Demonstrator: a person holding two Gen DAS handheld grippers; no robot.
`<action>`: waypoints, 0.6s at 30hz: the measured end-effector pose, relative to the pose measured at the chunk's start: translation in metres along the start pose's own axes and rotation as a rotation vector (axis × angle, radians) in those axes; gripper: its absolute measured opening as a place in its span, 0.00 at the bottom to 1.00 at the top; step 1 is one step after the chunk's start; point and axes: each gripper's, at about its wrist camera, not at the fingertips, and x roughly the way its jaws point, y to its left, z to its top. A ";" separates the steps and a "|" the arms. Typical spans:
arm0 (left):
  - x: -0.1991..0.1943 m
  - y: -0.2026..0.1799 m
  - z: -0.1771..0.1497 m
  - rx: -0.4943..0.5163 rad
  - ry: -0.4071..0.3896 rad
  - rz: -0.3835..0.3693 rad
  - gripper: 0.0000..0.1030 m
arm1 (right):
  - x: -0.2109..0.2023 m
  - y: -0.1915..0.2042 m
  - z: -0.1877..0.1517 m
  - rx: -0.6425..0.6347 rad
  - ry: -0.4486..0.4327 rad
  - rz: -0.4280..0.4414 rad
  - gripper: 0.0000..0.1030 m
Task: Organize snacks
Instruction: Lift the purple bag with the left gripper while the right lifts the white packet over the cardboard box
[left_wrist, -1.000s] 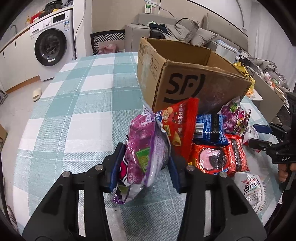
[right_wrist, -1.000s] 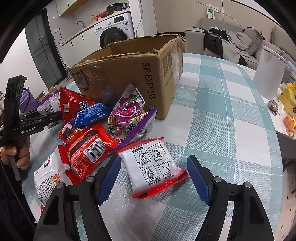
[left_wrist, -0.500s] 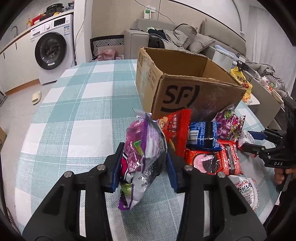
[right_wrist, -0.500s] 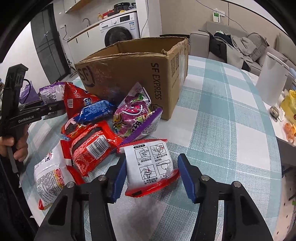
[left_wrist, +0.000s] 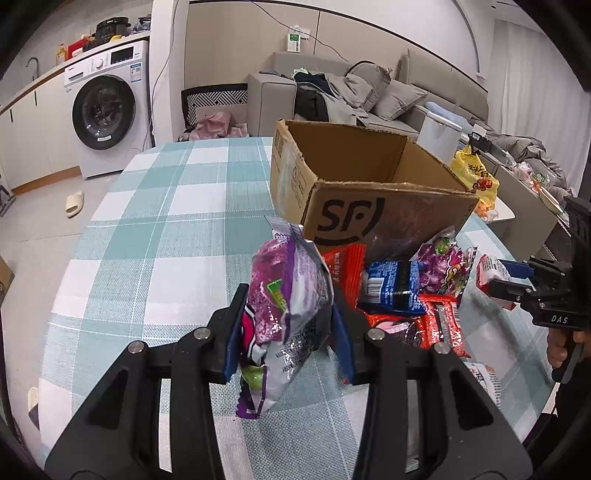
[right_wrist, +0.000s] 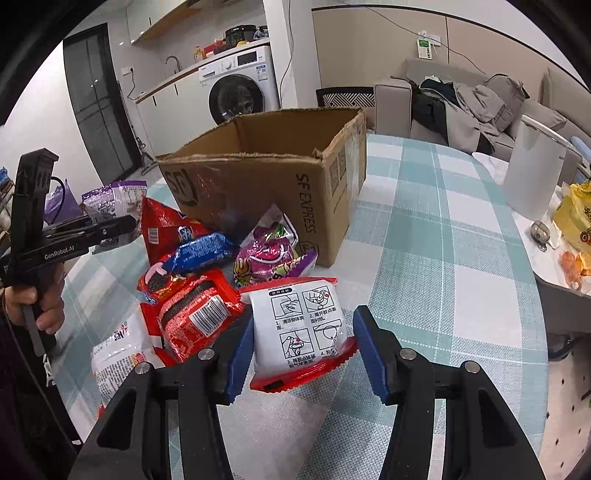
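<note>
The left hand-held gripper (left_wrist: 286, 328), at the lower centre of its frame, was clamped on a crinkled purple foil snack bag (left_wrist: 288, 306), held upright above the teal-and-white checked tabletop (left_wrist: 155, 236). The right hand-held gripper (right_wrist: 303, 354) sat partly open, its blue pads (right_wrist: 369, 354) flanking a white-and-red flat packet (right_wrist: 303, 325) lying at lower centre, the right pad clear of it. An open brown cardboard box (right_wrist: 266, 184) stood behind the snack pile.

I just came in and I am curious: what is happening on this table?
A person is sorting snacks with two hand-held tongs. The left tongs are clamped on a purple snack bag. The right tongs straddle a white and red packet, apparently not yet closed. Other packets lie before an open cardboard box.
</note>
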 end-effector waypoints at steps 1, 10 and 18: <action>-0.002 0.000 0.001 -0.001 -0.005 0.000 0.37 | -0.002 0.000 0.001 0.002 -0.006 -0.001 0.52; -0.018 -0.005 0.007 0.001 -0.048 0.006 0.37 | -0.016 -0.002 0.007 0.039 -0.085 0.003 0.52; -0.031 -0.015 0.012 0.010 -0.082 0.005 0.37 | -0.030 -0.004 0.015 0.076 -0.144 0.004 0.52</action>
